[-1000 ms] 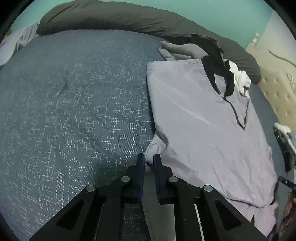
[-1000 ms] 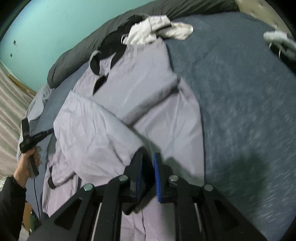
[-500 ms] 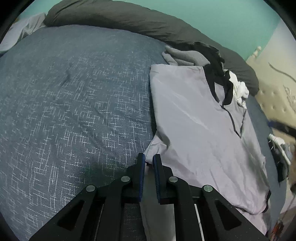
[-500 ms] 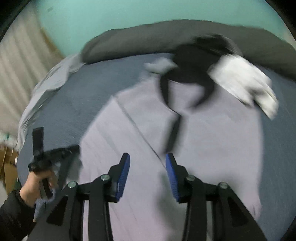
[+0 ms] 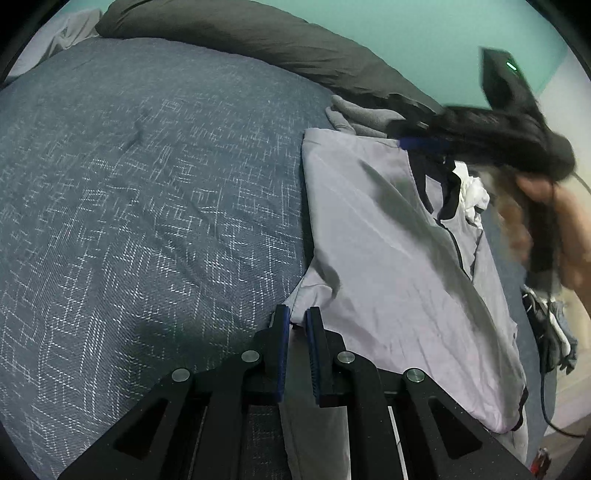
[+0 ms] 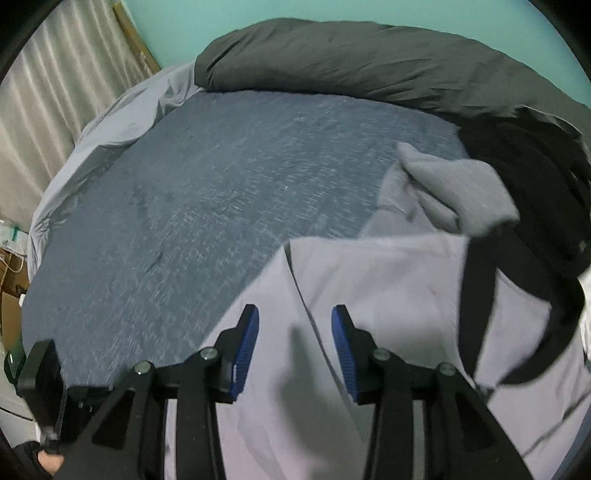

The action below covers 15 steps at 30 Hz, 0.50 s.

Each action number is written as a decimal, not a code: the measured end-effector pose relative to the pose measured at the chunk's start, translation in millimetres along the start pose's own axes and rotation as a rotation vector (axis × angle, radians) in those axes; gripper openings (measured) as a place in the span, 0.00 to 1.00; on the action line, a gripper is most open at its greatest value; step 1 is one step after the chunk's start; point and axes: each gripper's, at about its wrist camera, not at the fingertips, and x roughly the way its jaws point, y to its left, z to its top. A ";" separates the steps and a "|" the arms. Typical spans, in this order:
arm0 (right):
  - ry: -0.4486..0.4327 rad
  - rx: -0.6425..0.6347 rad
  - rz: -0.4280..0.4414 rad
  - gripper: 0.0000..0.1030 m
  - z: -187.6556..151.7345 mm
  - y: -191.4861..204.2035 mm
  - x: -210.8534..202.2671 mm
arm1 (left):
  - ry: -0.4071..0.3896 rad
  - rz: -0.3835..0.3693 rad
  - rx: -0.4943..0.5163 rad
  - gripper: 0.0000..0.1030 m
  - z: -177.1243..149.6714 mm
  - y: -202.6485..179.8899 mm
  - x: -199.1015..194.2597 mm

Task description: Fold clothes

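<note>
Lying flat on the blue-grey bedspread (image 5: 140,206), your lavender shirt (image 5: 384,266) runs lengthwise from its hem at your left gripper (image 5: 296,325) up to the black-trimmed collar (image 5: 448,199), which points toward the dark grey duvet (image 5: 258,40) and the teal wall (image 5: 424,33). One side is already folded in, leaving a straight edge along the garment's long axis. Your left gripper's jaws sit nearly together, clamped on the lower corner of the shirt, with cloth running back between the blue pads. Your right gripper (image 6: 295,345) hovers over the upper part of the shirt (image 6: 388,295), near the folded edge; its jaws have just been opening and now stand apart with nothing between them. A grey garment (image 6: 454,192), a black one (image 6: 532,192) and a white one (image 5: 474,192) lie bunched just past the collar. In the left view your right hand (image 5: 546,221) shows blurred around its handle.
</note>
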 end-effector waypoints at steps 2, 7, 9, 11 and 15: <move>0.012 -0.017 -0.008 0.40 10.8 7.2 13.4 | -0.002 -0.004 0.001 0.10 -1.2 0.3 0.7; 0.039 -0.043 -0.025 0.40 25.6 18.7 38.8 | 0.002 -0.016 -0.004 0.10 -3.7 1.4 1.9; 0.060 -0.051 -0.048 0.40 30.4 20.7 51.1 | 0.003 -0.017 -0.001 0.10 -4.1 0.3 1.6; 0.073 -0.051 -0.059 0.40 34.3 20.9 61.4 | 0.005 -0.020 -0.002 0.10 -4.5 -0.3 1.6; 0.093 -0.028 -0.049 0.40 39.0 19.7 77.9 | 0.005 -0.024 -0.010 0.10 -4.8 -0.3 2.9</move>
